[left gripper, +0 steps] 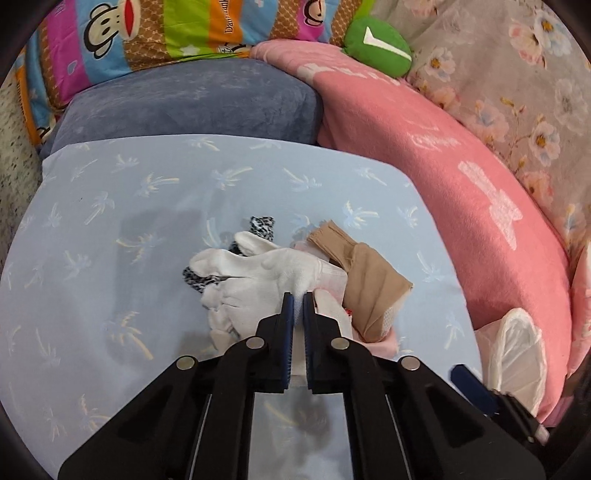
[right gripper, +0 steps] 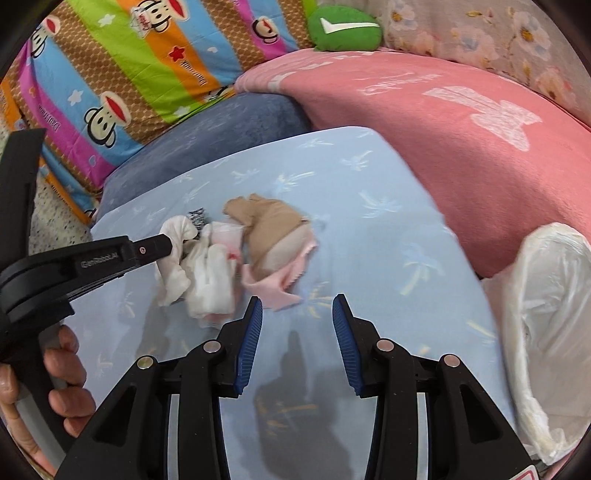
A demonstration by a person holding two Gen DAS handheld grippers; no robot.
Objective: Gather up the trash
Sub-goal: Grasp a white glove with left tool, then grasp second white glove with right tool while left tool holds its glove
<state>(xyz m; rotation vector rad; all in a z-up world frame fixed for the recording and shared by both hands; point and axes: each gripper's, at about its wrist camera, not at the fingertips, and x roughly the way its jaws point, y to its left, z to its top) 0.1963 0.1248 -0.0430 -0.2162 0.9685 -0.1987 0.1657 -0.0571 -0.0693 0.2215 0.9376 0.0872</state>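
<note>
My left gripper (left gripper: 298, 295) pinches the white cloth (left gripper: 258, 273) to lift it; my right gripper (right gripper: 297, 306) waits wide open near the bag (right gripper: 546, 332).

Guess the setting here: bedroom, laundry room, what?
Most likely a bedroom, working on a bed. A light blue sheet covers the surface, with a cartoon-monkey quilt, a pink blanket and a green plush toy piled behind it.

White bag (right gripper: 550, 325) cut off at frame edge; pile (right gripper: 207, 273) motion-blurred.
</note>
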